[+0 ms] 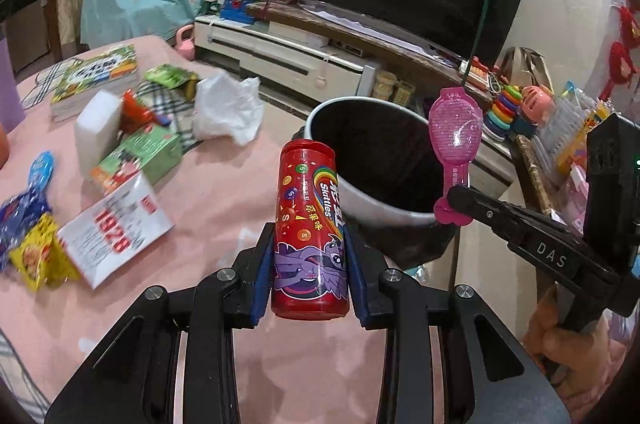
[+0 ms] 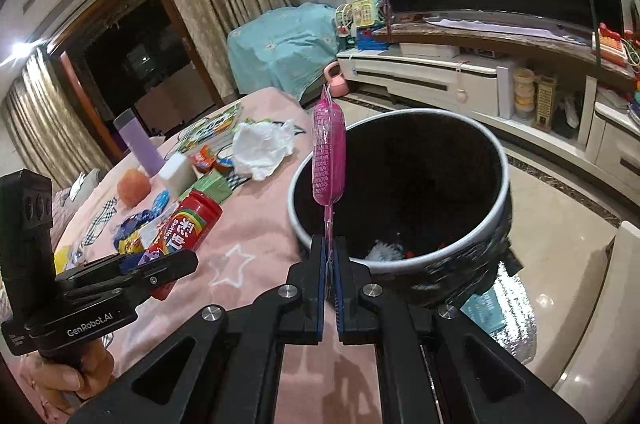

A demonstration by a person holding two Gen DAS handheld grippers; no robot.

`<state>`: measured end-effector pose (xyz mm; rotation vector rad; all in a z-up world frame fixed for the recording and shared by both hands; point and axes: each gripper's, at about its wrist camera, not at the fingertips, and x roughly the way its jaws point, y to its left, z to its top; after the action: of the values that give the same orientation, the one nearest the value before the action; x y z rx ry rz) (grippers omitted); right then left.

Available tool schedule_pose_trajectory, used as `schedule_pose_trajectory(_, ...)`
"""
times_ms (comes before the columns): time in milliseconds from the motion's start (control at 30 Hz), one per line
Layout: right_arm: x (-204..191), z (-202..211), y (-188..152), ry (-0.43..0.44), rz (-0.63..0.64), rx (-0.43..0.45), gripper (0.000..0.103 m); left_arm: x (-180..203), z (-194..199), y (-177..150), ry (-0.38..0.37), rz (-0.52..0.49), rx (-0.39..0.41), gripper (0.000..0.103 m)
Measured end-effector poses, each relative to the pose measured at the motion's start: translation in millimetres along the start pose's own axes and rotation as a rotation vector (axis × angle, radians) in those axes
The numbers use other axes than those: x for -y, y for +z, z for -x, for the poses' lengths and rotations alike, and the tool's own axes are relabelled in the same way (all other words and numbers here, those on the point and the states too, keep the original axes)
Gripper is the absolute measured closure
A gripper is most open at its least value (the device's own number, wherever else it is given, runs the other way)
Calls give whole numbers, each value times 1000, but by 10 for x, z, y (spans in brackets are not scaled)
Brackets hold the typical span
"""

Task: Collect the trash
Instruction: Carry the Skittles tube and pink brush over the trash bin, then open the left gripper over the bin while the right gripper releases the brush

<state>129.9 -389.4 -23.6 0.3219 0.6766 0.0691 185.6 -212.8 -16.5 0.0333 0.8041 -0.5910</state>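
The left tongs are clamped on a red candy tube, gripping its lower half with the tube standing up and away from the pads, its long axis pointing toward the bin. The right tongs are pinched shut on the thin handle end of a pink hairbrush in a clear wrapper, which sticks straight out along the fingers, edge-on to the right camera.

The relation that matters is where each item sits against the open mouth of the bin. The bin stands at the edge of the bench, which is draped in pink cloth, and lies ahead of both tongs. The brush head appears to hang above the near rim, so the right hand looks nearer to a drop. The tube's top overlaps the rim only in the left view; from the right camera the tube is off to the left above the pink cloth, so it probably needs to travel further toward the bin.

More litter stays on the bench: a crumpled white bag, a green carton, a printed leaflet and snack wrappers. The bin's inside is dark; a pale scrap shows at the bottom, the rest cannot be made out. Whether the tube is empty cannot be told.
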Motion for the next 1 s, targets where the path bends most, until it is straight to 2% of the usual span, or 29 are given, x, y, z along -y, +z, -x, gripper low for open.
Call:
schedule_pose_trajectory(533,341,-116,288,-39,-11,-1,100,326,-387,445,-31,-47,-6,72)
schedule_pose_trajectory(1000,532,-244,369,-60,-19,-48,100,457,-699,525,-45,-44,-58,72)
